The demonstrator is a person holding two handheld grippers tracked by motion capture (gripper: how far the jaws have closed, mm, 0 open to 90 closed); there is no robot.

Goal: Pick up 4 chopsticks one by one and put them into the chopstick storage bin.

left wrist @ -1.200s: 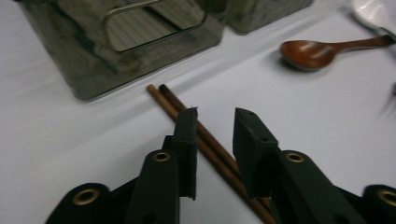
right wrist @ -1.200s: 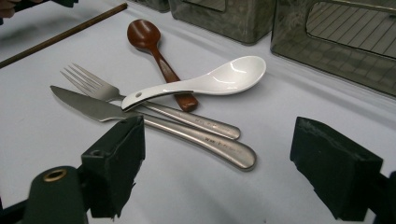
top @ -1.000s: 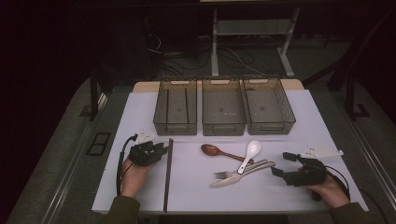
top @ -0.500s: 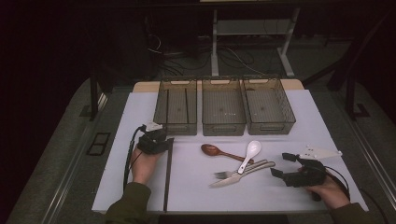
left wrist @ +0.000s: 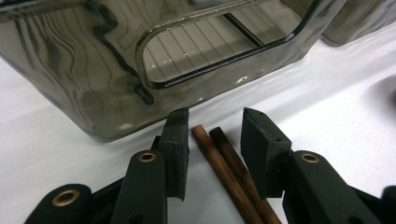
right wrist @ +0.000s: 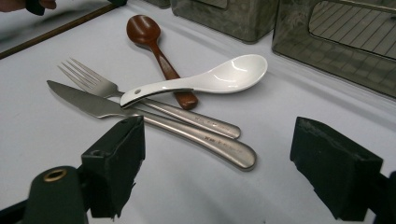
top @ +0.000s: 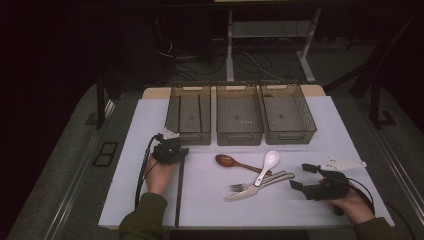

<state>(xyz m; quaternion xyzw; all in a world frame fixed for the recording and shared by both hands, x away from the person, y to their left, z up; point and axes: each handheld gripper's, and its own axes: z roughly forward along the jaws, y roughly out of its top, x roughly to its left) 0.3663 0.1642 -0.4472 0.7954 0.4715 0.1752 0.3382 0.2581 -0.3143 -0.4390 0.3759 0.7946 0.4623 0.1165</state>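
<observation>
Two brown chopsticks (left wrist: 224, 168) lie side by side on the white table, their tips near the front wall of the left bin (left wrist: 93, 70). My left gripper (left wrist: 215, 119) straddles those tips. Its jaws have just been opening, and a gap shows on each side of the sticks. From above, the left gripper (top: 170, 146) sits at the far end of the chopsticks (top: 179, 192). My right gripper (top: 301, 176) rests open at the right, its jaws wide apart and empty (right wrist: 222, 135), pointing at the cutlery pile.
Three smoky plastic bins (top: 239, 114) stand in a row at the back. Mid-table lie a brown spoon (top: 227, 160), a white spoon (top: 267, 165), a fork (top: 250, 184) and a knife (top: 250, 192), overlapping. A cable trails from the left gripper along the table's left side.
My left hand has moved forward and slightly right, bringing its gripper to the chopsticks' far end by the left bin. The right hand and the cutlery have stayed put.
</observation>
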